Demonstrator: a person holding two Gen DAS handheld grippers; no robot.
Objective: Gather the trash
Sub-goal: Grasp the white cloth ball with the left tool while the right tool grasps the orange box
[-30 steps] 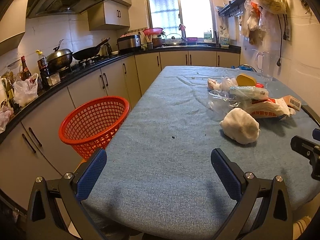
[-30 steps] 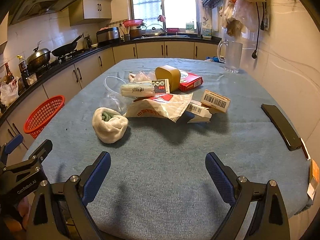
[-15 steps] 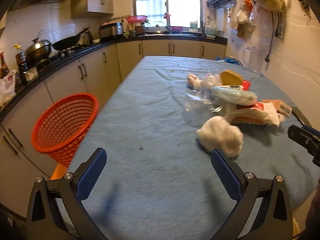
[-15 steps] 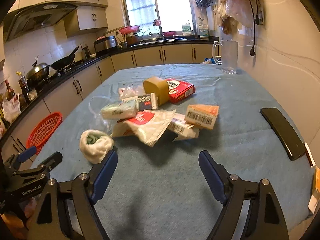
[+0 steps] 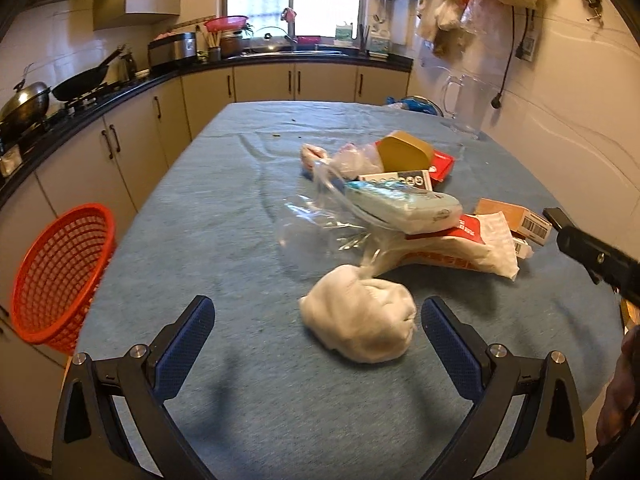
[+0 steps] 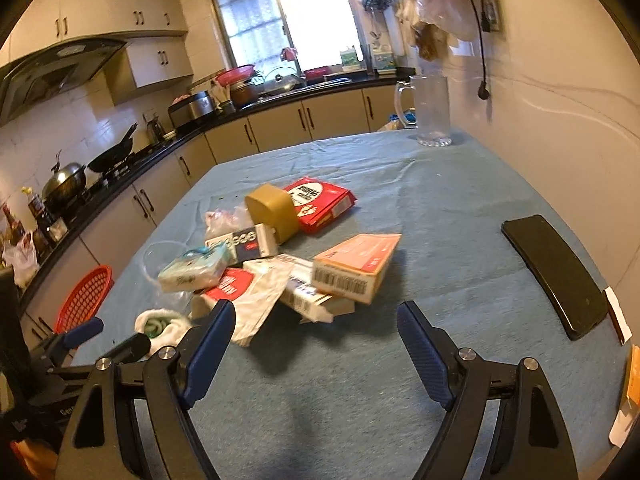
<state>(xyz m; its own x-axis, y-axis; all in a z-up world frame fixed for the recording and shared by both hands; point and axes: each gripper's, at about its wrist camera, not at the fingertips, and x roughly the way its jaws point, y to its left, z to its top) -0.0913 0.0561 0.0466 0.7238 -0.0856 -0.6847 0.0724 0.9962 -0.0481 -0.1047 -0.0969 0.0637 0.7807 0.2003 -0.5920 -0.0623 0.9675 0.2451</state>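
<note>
Left wrist view has the white wad point(image 5: 358, 314) lying on the blue tablecloth point(image 5: 224, 216), just ahead of the left gripper point(image 5: 318, 346) and toward its one o'clock, close by the inner face of its right-hand finger. Its jaws stand wide with nothing between the pads. The wad's long axis runs roughly three to nine o'clock, across the fingers, so I judge a short push forward and rightward would straddle it. The red basket point(image 5: 60, 276) waits off the table edge at nine o'clock. From the right wrist view, the right gripper point(image 6: 316, 350) also gapes empty, with the orange barcoded box point(image 6: 354, 266) at twelve o'clock, a little apart. The wad sits at its ten o'clock, so the left hand is nearer.
</note>
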